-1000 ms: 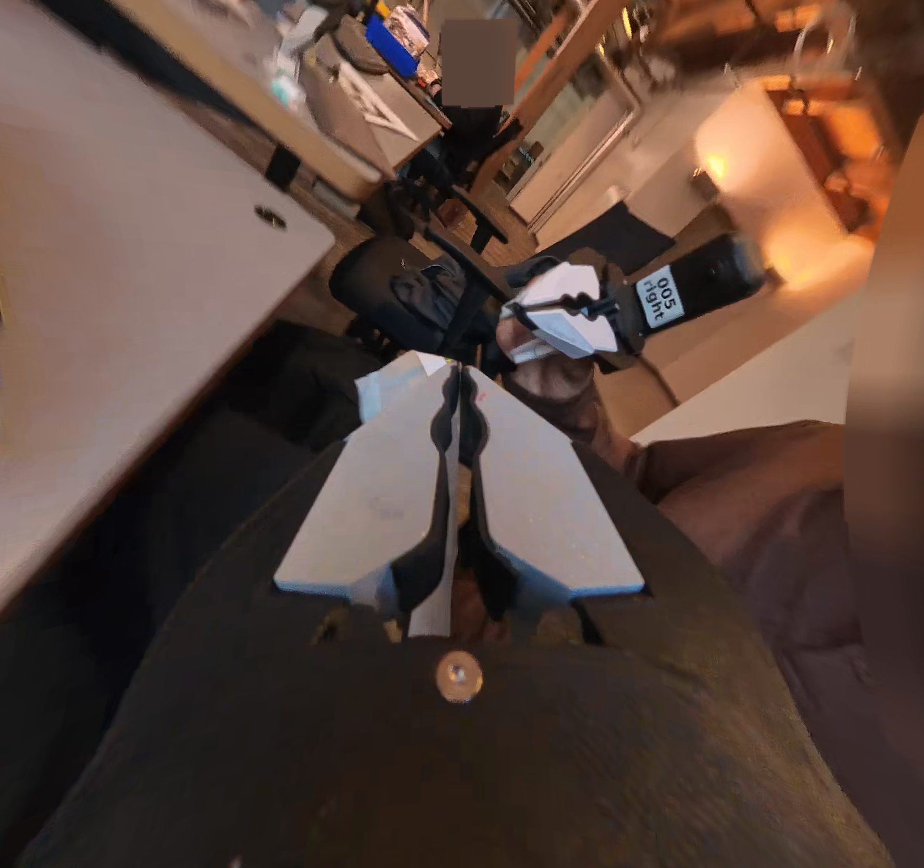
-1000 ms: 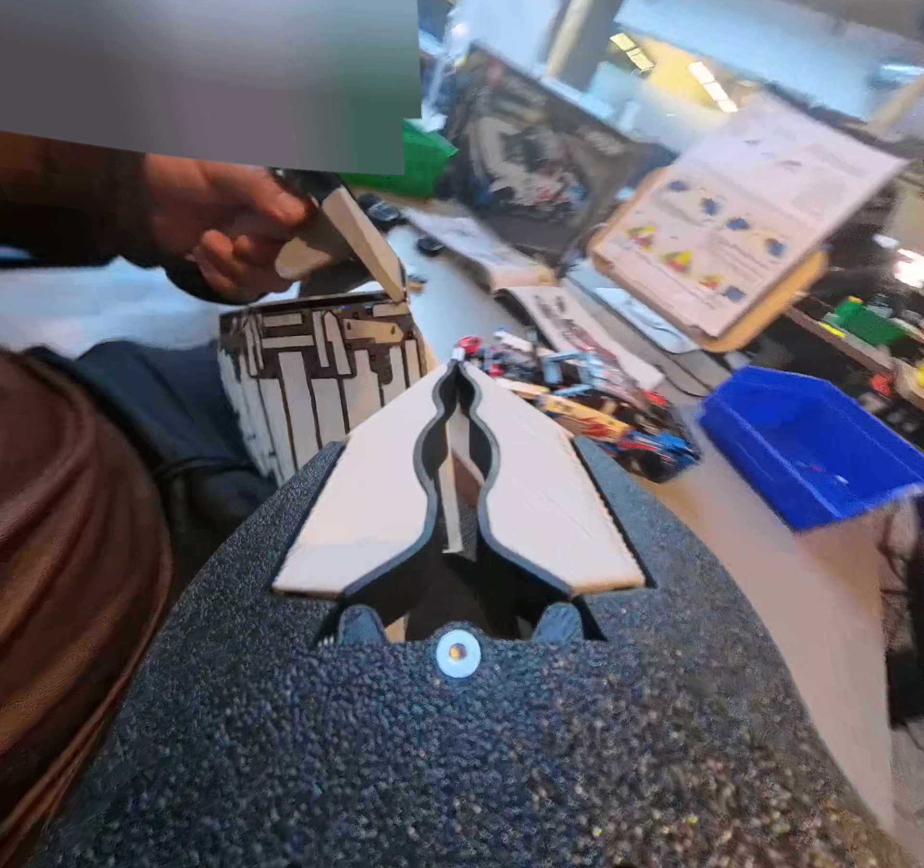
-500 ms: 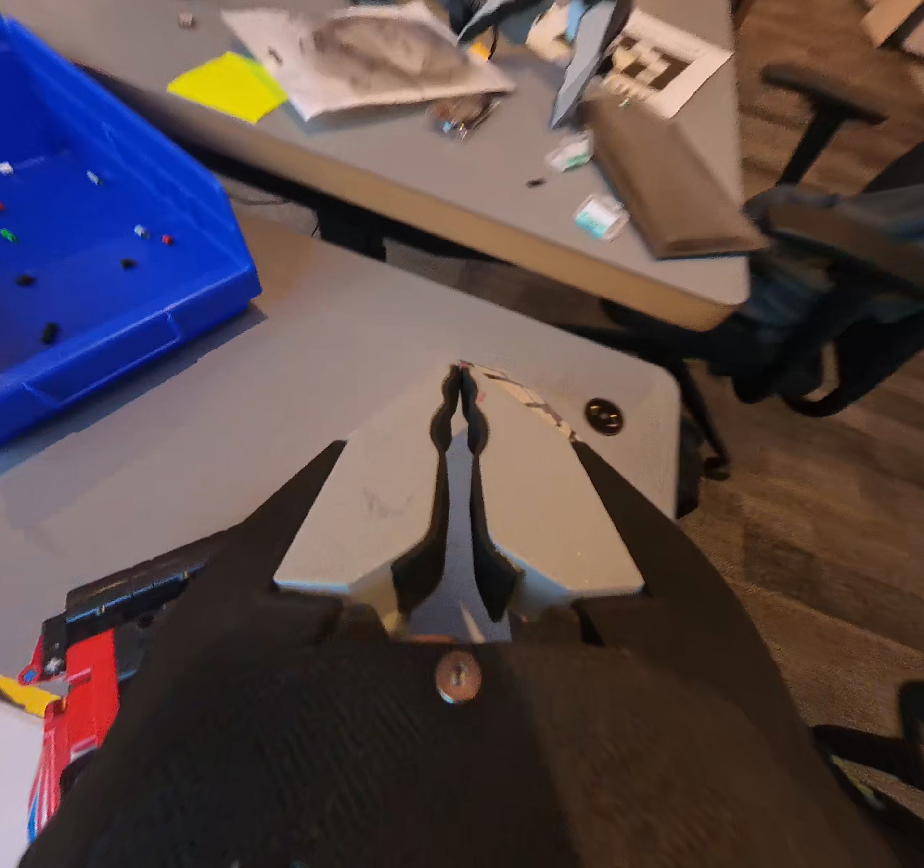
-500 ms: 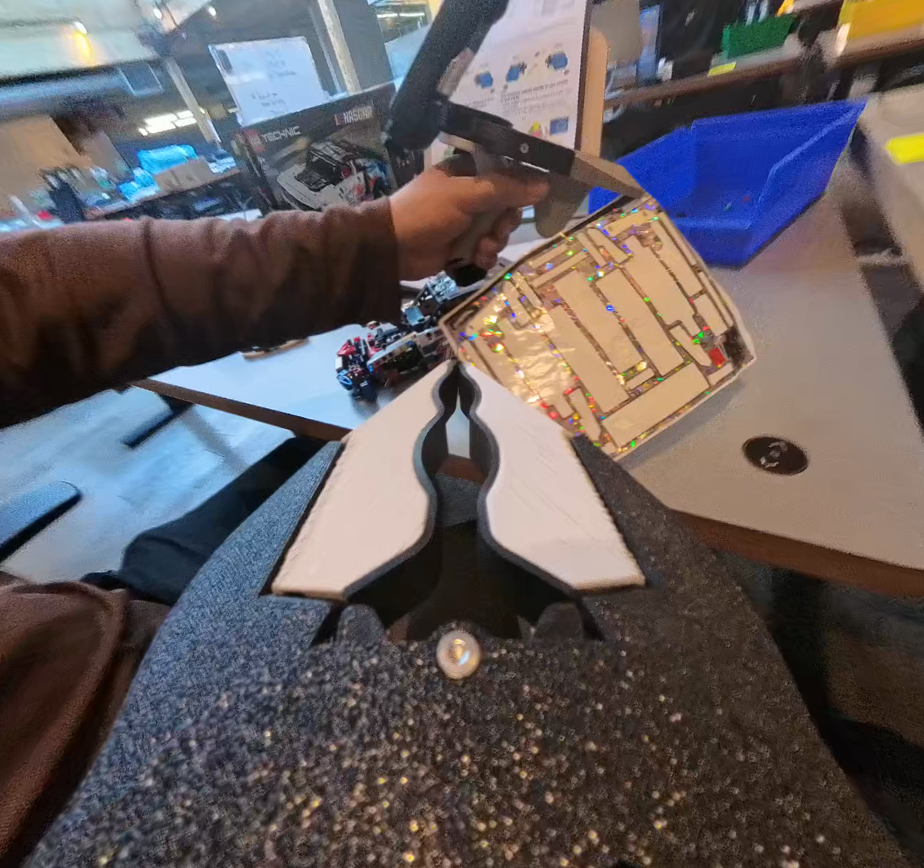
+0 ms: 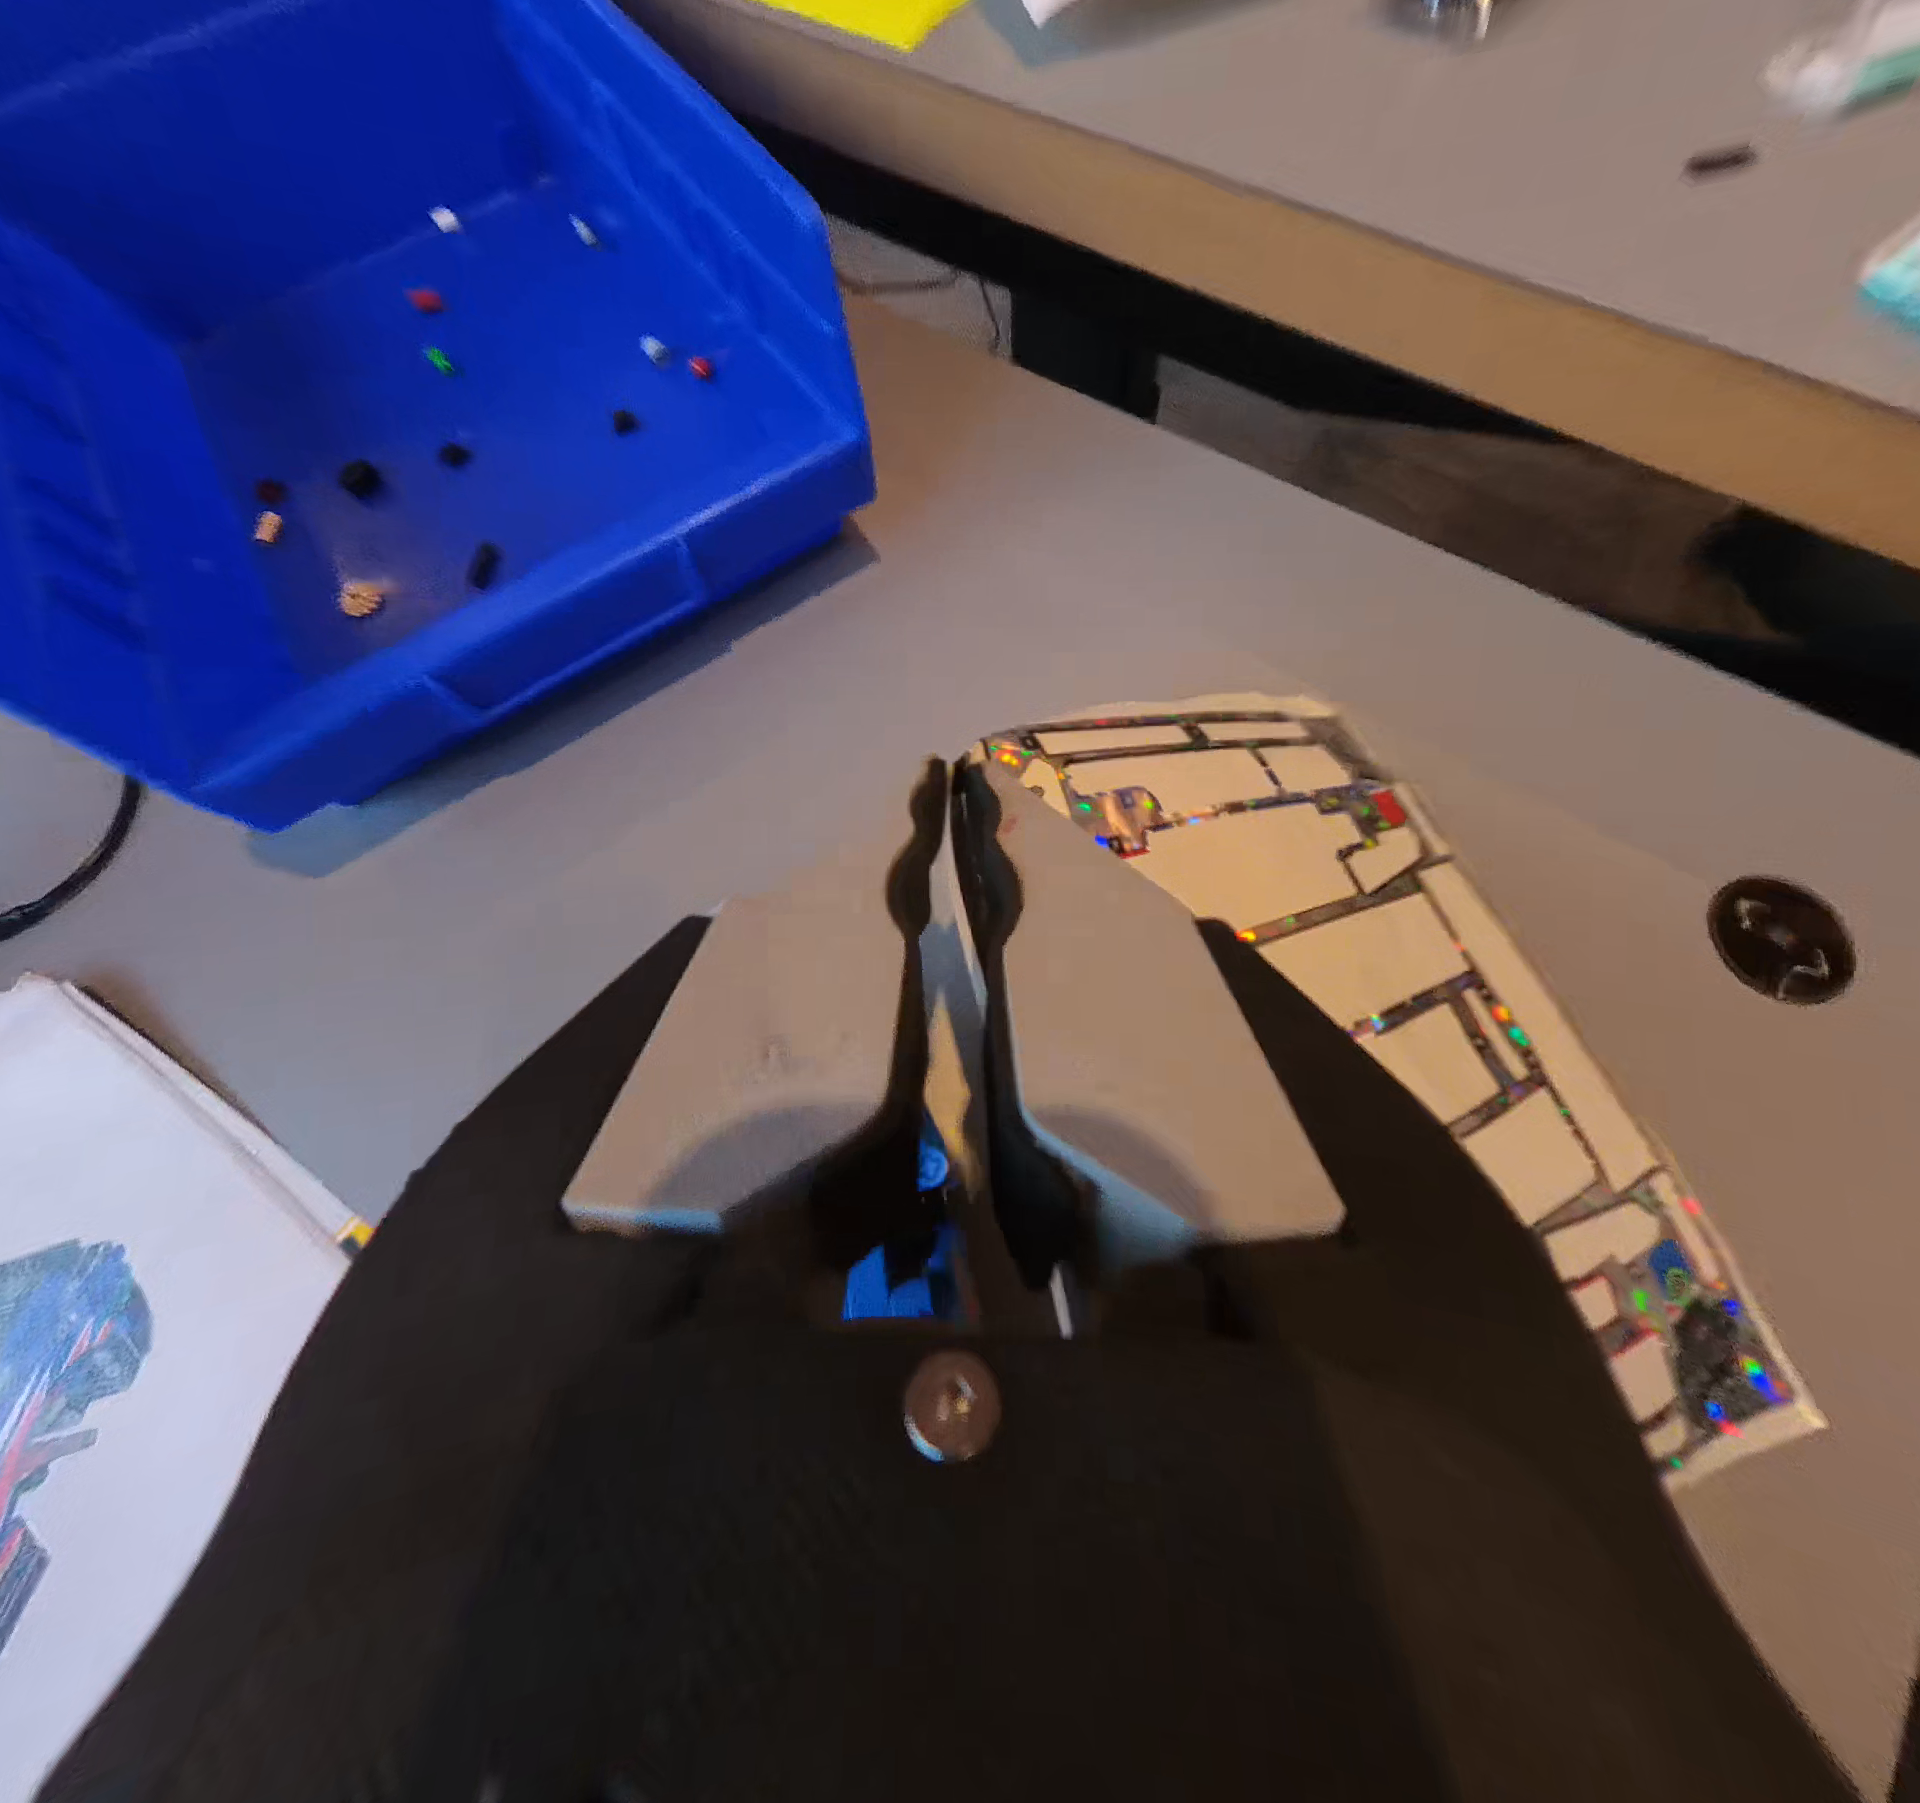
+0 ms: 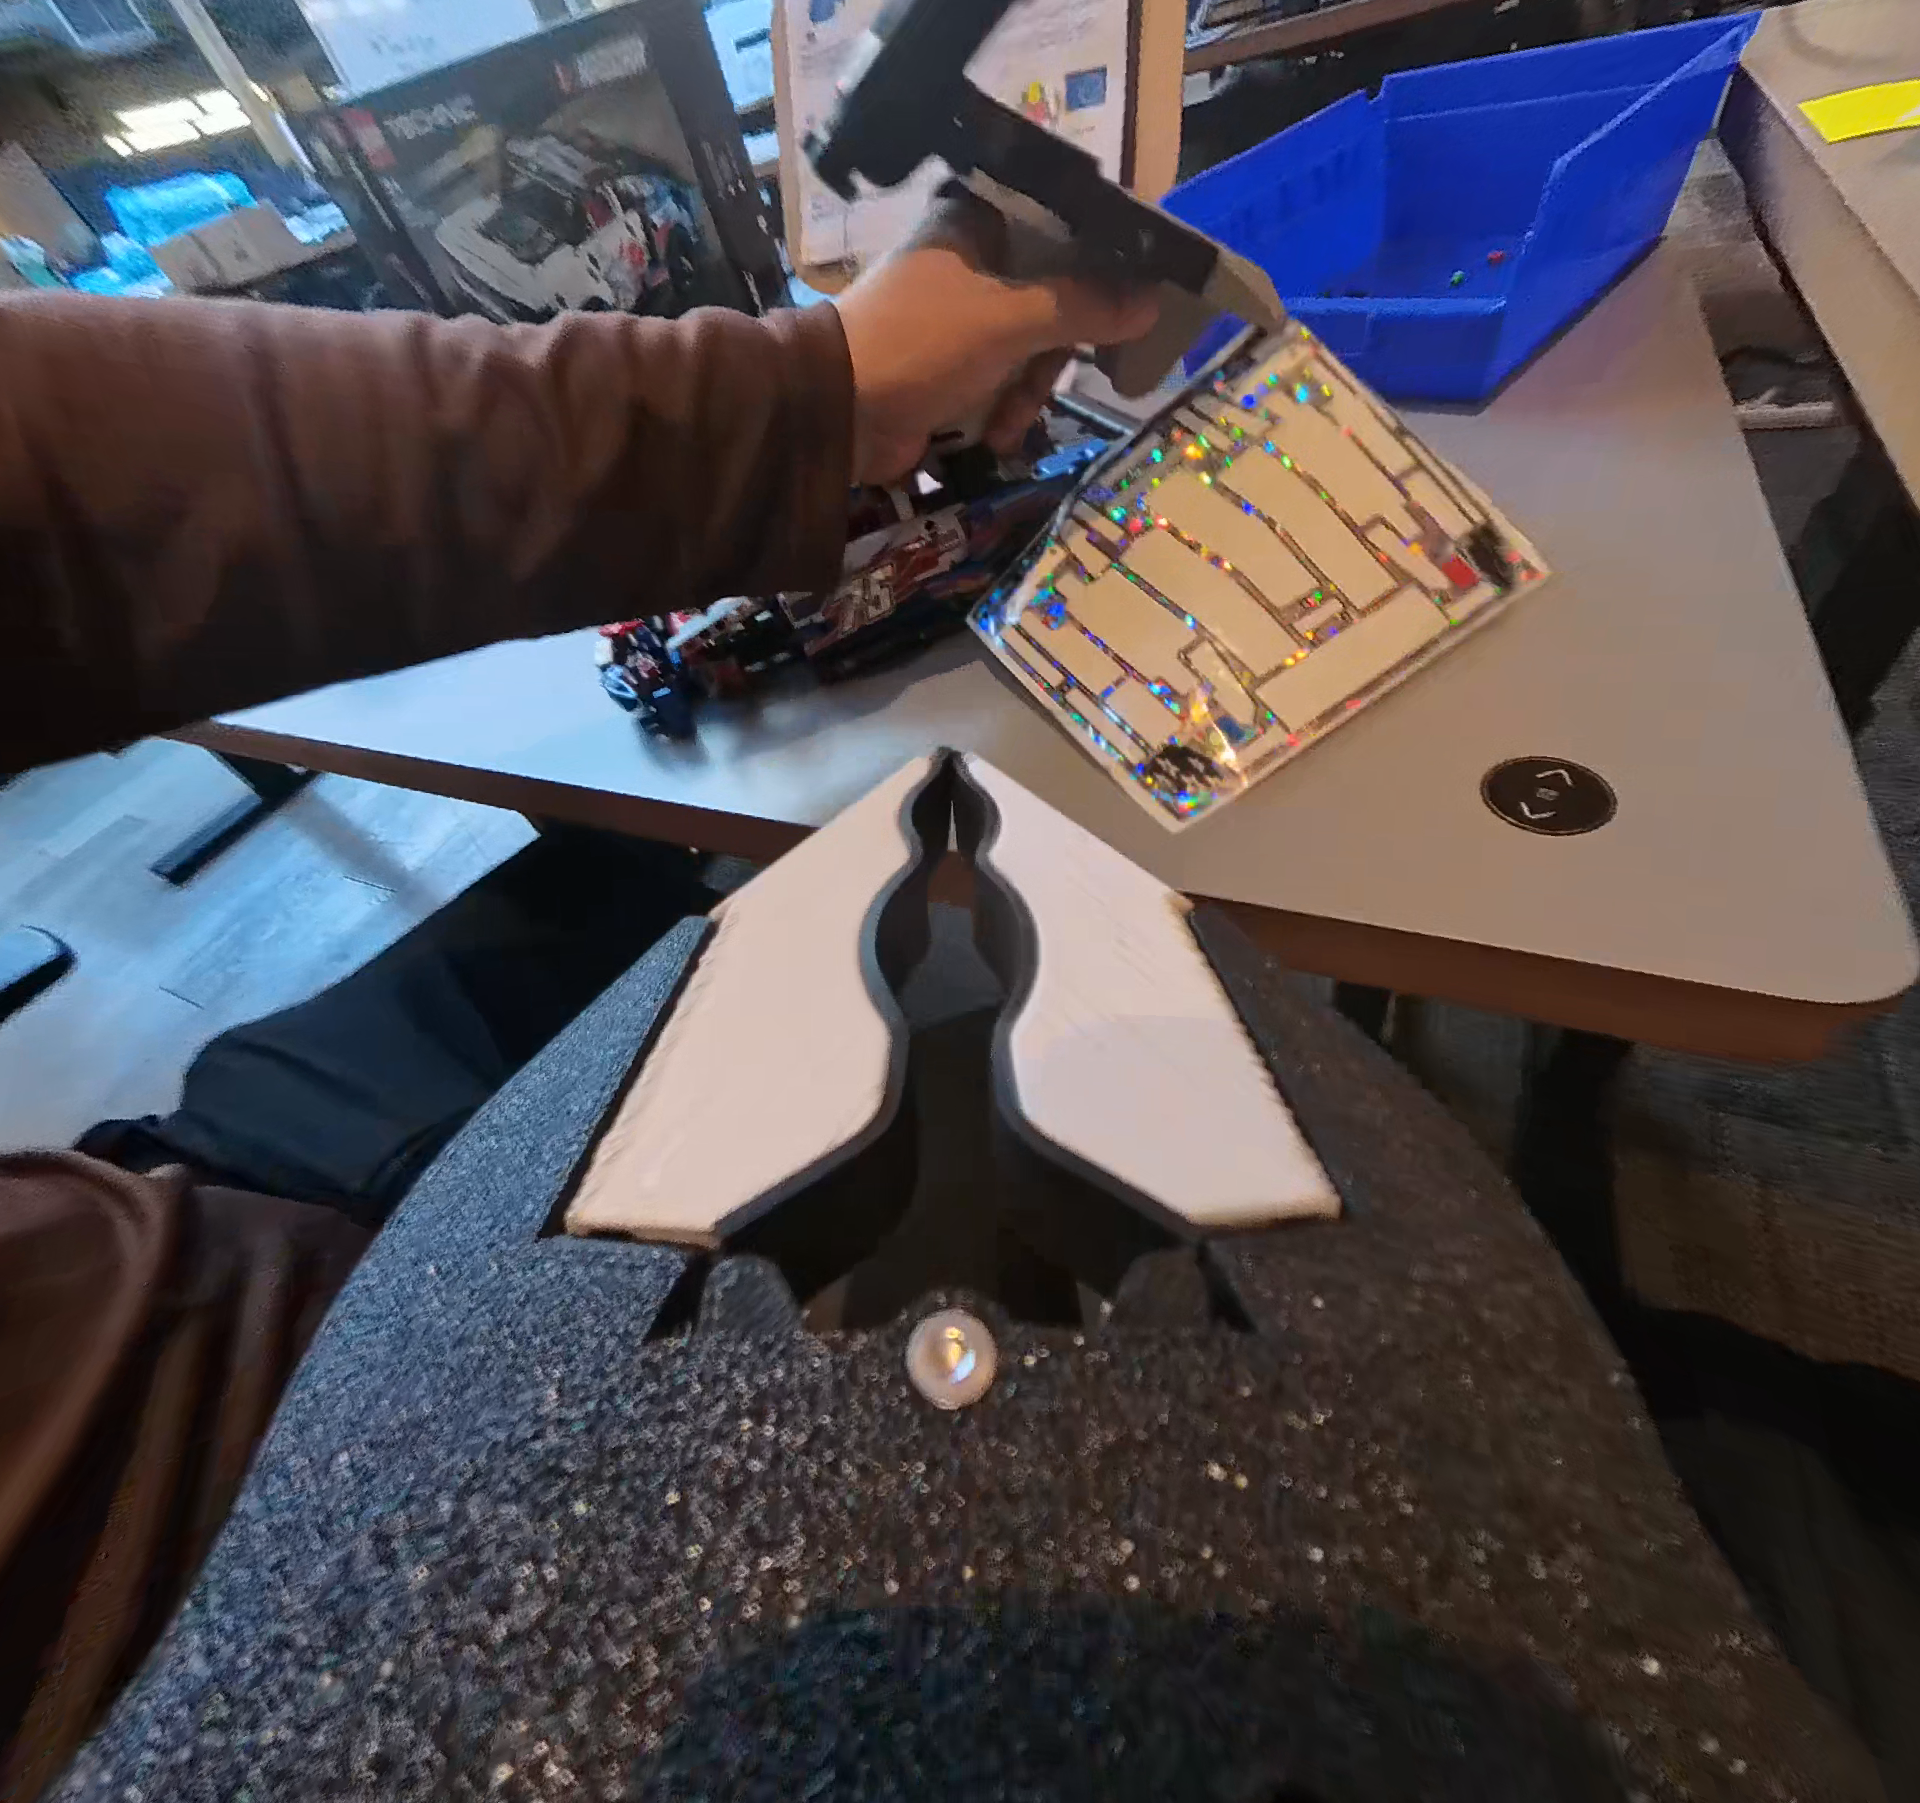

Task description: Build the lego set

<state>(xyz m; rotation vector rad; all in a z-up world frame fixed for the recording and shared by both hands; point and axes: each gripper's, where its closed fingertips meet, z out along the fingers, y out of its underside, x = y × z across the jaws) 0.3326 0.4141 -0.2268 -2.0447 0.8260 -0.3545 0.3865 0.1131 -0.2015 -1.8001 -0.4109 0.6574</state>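
Observation:
My left gripper (image 5: 951,777) is shut on one corner of a holographic sticker sheet (image 5: 1351,974) with several white stickers. In the right wrist view the left gripper (image 6: 1257,309) holds the sheet (image 6: 1247,590) tilted over the grey table (image 6: 1662,714), its low corner close to the surface. A partly built red, blue and black lego car (image 6: 790,621) lies on the table behind the sheet, under the hand. My right gripper (image 6: 951,766) is shut and empty, just off the table's front edge.
A blue bin (image 5: 727,558) with several small loose parts stands at the back of the table (image 5: 1039,558). An instruction booklet (image 5: 104,1182) lies at the left. A round black grommet (image 5: 1780,939) sits near the right corner. The set's box (image 6: 551,174) stands behind. About 30 cm separates my left fingertips from my right. About 20 cm separates my right fingertips from the round black grommet (image 5: 1780,939).
My left gripper has swung from beside the table to over it, carrying the sticker sheet lower and nearer the surface. My right gripper has drawn back from the sheet.

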